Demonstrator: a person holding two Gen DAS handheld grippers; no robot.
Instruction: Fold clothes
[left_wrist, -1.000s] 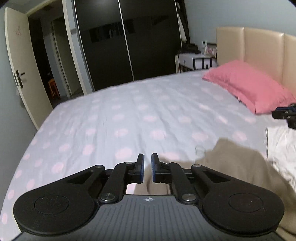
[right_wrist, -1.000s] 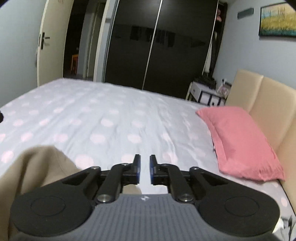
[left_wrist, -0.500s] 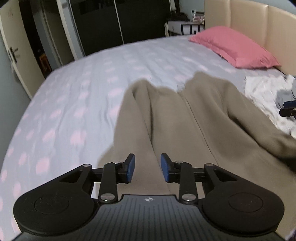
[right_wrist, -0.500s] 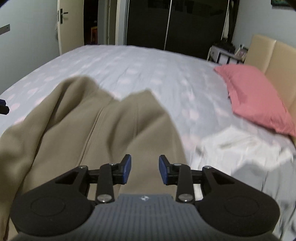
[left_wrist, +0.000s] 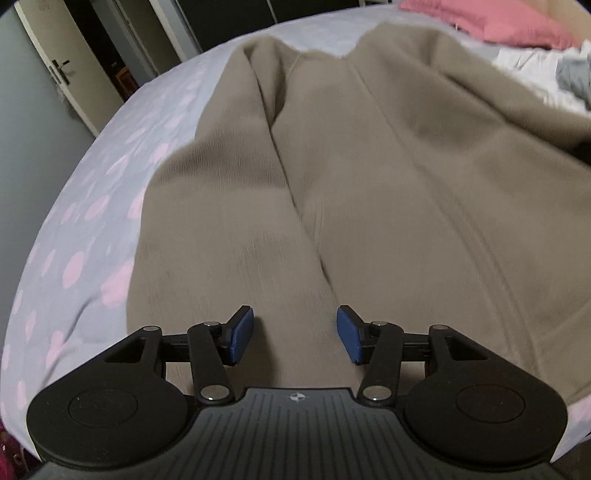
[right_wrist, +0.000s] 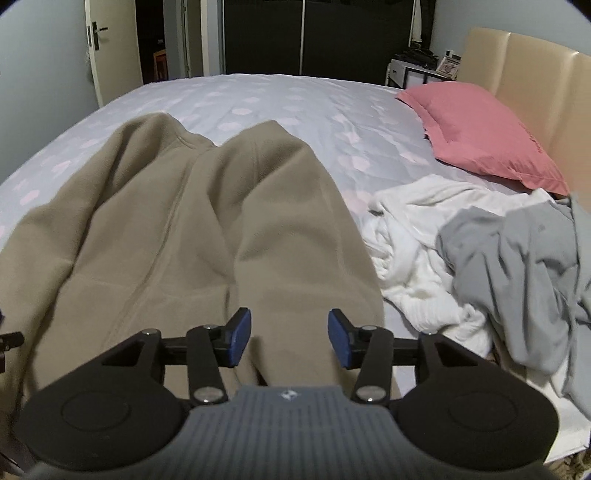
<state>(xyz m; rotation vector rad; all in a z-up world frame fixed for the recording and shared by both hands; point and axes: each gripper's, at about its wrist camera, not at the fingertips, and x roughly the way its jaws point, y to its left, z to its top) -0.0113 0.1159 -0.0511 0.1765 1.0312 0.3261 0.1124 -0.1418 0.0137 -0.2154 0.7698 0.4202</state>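
In the left wrist view, the left hand-held gripper (left_wrist: 295, 338) is being held low over the near end of the tan fleece garment (left_wrist: 369, 184), its blue pads (left_wrist: 240, 334) standing well apart with nothing between them. The garment is being shown spread lengthwise along the grey bed sheet with pink dots (left_wrist: 92, 192), creased down its middle.

In the right wrist view, the right hand-held gripper (right_wrist: 290, 338) is likewise being held with its jaws apart and empty over the garment's near right part. A crumpled white cloth (right_wrist: 413, 251) and a rumpled grey garment (right_wrist: 517, 266) are lying just right of it, a pink pillow (right_wrist: 476, 129) farther off. A single layer only may be pinched, or the neighbouring white cloth caught, leaving a skewed fold.
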